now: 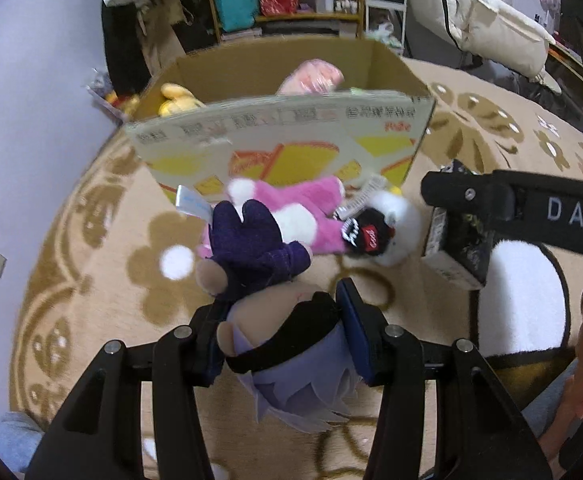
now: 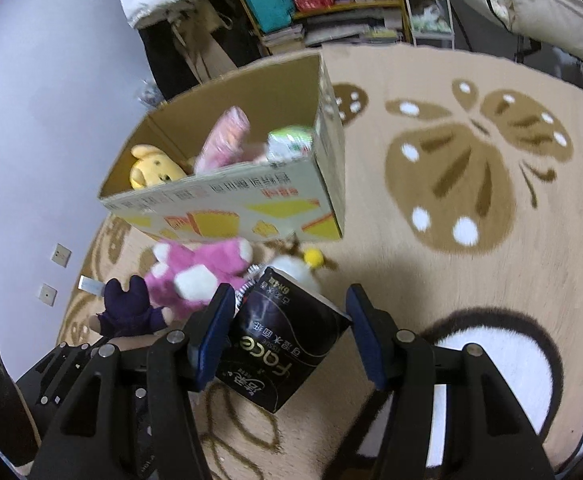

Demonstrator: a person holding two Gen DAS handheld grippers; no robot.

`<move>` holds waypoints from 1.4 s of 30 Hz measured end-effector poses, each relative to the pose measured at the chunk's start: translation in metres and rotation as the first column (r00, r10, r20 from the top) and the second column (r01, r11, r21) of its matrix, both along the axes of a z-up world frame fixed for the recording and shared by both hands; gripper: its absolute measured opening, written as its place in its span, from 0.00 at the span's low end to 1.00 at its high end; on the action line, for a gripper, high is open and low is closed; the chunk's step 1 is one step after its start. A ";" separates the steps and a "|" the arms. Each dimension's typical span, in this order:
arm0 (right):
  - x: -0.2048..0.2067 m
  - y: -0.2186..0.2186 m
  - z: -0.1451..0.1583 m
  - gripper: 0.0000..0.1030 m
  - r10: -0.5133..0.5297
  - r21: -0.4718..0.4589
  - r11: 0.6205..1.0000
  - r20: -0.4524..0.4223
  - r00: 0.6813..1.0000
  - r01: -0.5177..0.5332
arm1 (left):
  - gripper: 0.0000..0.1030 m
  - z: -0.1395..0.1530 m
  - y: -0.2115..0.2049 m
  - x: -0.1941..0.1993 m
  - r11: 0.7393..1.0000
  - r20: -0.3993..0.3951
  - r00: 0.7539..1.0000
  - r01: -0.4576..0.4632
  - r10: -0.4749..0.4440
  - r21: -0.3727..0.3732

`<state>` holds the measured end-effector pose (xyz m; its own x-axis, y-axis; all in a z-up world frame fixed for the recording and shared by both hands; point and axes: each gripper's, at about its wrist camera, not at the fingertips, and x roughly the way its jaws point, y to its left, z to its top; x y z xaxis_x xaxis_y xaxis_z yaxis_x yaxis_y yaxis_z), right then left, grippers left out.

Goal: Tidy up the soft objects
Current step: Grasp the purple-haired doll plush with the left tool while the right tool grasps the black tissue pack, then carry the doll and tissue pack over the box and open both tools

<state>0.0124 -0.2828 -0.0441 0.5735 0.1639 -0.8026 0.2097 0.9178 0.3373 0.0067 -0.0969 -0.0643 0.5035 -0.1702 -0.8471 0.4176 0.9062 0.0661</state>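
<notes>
My left gripper (image 1: 279,320) is shut on a plush doll (image 1: 275,312) with lilac hair and a dark purple outfit, held above the rug; its body also shows in the right wrist view (image 2: 129,312). My right gripper (image 2: 287,320) is open around a black tissue pack (image 2: 279,344) lying on the rug, its jaws on either side and apart from it. A pink plush (image 1: 291,212) and a white plush (image 1: 395,228) lie in front of an open cardboard box (image 2: 251,196). The box holds a yellow plush (image 2: 153,168) and wrapped pink and green packs.
A beige rug (image 2: 471,160) with brown flower and butterfly patterns covers the floor. Shelves (image 2: 331,4), a hanging jacket and bedding stand behind the box. A lilac wall (image 2: 31,120) is on the left. The right gripper's arm (image 1: 531,208) crosses the left wrist view.
</notes>
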 end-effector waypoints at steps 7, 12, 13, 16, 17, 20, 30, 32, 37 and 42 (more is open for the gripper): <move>-0.005 0.003 0.027 0.59 -0.004 -0.023 1.000 0.104 0.995 0.007 | 0.47 0.027 0.019 -0.003 1.000 0.103 0.994 -0.027 0.026 0.004; -0.006 0.005 0.043 0.59 0.002 -0.055 0.998 0.163 0.987 0.007 | 0.47 0.045 0.033 0.000 0.999 0.156 0.986 -0.051 0.053 -0.014; -0.006 0.006 0.046 0.59 0.005 -0.064 0.998 0.175 0.985 0.006 | 0.47 0.048 0.034 0.001 0.998 0.167 0.984 -0.056 0.058 -0.016; -0.005 0.007 0.051 0.59 0.008 -0.078 0.997 0.191 0.982 0.007 | 0.47 0.059 0.041 0.004 0.997 0.207 0.976 -0.072 0.074 -0.020; -0.004 0.007 0.052 0.59 0.007 -0.080 0.997 0.195 0.981 0.009 | 0.47 0.060 0.042 0.004 0.997 0.214 0.974 -0.077 0.080 -0.024; -0.002 0.007 0.055 0.59 0.007 -0.084 0.996 0.202 0.979 0.010 | 0.47 0.068 0.048 0.009 0.995 0.232 0.968 -0.089 0.095 -0.038; 0.023 0.002 0.069 0.59 0.017 -0.098 0.995 0.222 0.975 0.005 | 0.47 0.088 0.055 0.030 0.993 0.299 0.947 -0.108 0.119 -0.052; 0.031 0.002 0.073 0.59 0.024 -0.112 0.994 0.229 0.973 0.002 | 0.47 0.091 0.053 0.036 0.993 0.313 0.942 -0.107 0.118 -0.049; 0.048 0.002 0.079 0.59 0.035 -0.132 0.991 0.236 0.971 -0.003 | 0.47 0.104 0.044 0.052 0.994 0.354 0.929 -0.096 0.110 -0.056; 0.063 -0.001 0.082 0.59 0.036 -0.151 0.989 0.248 0.968 0.002 | 0.48 0.114 0.032 0.066 0.995 0.392 0.915 -0.074 0.092 -0.061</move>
